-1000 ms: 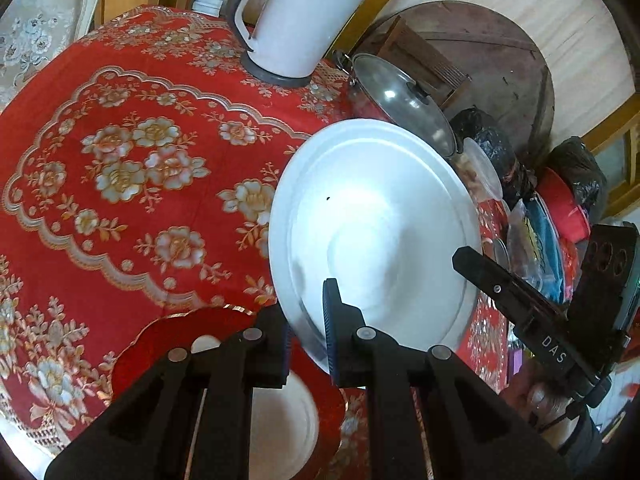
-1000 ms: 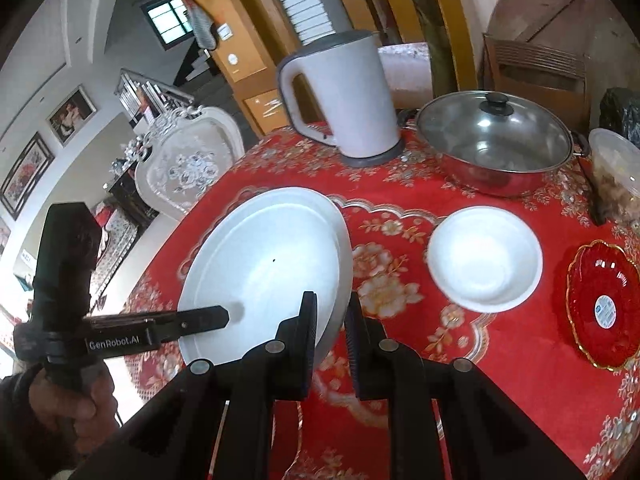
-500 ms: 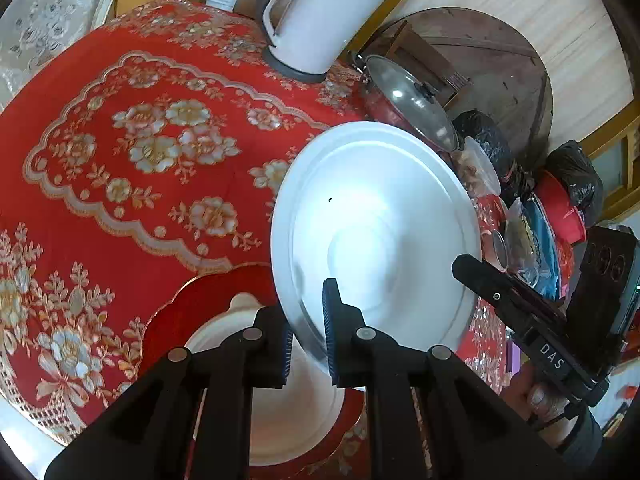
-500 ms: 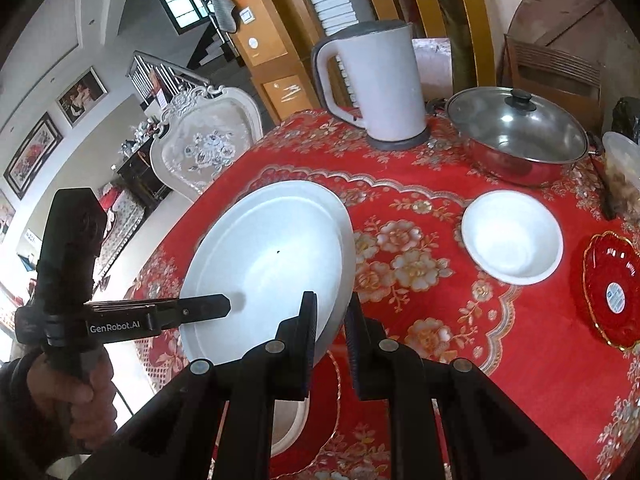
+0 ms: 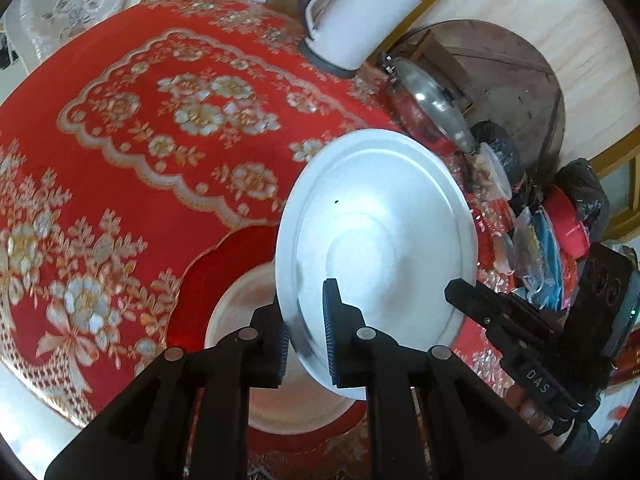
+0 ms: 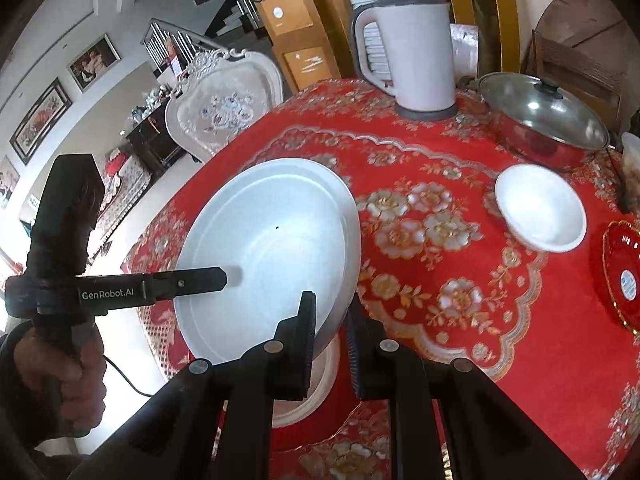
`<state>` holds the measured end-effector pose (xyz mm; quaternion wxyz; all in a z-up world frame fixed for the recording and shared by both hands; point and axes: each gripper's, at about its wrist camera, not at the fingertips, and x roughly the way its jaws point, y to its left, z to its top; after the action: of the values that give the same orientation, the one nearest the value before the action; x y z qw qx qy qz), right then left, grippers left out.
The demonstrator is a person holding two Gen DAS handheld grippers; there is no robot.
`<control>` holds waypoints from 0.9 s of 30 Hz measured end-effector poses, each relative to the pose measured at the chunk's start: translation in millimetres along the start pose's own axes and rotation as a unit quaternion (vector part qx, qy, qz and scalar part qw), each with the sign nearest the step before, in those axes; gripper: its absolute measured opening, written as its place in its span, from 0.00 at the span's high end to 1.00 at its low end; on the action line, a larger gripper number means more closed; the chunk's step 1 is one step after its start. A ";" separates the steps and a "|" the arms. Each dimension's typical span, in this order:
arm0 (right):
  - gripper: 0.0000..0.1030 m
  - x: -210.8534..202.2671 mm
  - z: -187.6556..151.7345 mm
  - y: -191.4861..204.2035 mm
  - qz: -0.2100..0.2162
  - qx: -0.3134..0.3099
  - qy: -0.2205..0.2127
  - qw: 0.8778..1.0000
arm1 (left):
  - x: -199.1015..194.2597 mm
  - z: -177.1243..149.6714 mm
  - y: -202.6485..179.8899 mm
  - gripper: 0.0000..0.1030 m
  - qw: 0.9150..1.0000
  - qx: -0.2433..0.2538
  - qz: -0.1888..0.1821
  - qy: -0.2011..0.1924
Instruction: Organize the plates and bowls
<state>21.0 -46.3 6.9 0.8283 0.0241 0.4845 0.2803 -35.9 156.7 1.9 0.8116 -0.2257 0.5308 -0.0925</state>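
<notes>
Left wrist view: left gripper (image 5: 306, 340) grips the near rim of the large white plate (image 5: 376, 232), one finger on each face, plate tilted and lifted off the table (image 5: 120, 120). Right gripper (image 6: 330, 344) pinches the same plate (image 6: 264, 248) at the opposite rim, fingers narrow around its edge. Below the plate, at 6 o'clock, a white plate (image 5: 248, 320) sits on a red plate (image 5: 200, 280). Right wrist view: small white bowl (image 6: 540, 208) rests at 2 o'clock on the red floral cloth, red dish (image 6: 622, 272) at 3 o'clock, kettle (image 6: 408, 48) at 12 o'clock, lidded pot (image 6: 544, 116) beside it. A hand (image 6: 60, 376) holds the left gripper's handle.
</notes>
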 end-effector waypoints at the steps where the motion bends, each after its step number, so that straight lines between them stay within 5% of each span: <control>1: 0.85 0.9 -2.4 0.9 0.000 0.000 0.002 1.000 | -0.1 -4.0 1.7 0.89 1.000 -0.002 0.002 0.002; 27: 0.85 26.3 -48.9 5.5 0.030 0.048 0.061 0.997 | 10.4 -55.0 22.3 0.89 0.998 -0.015 0.052 0.042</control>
<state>-11.5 -40.1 -38.0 0.7862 0.0616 0.5460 0.2827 -83.2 157.5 -35.4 0.7890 -0.2062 0.5764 -0.0517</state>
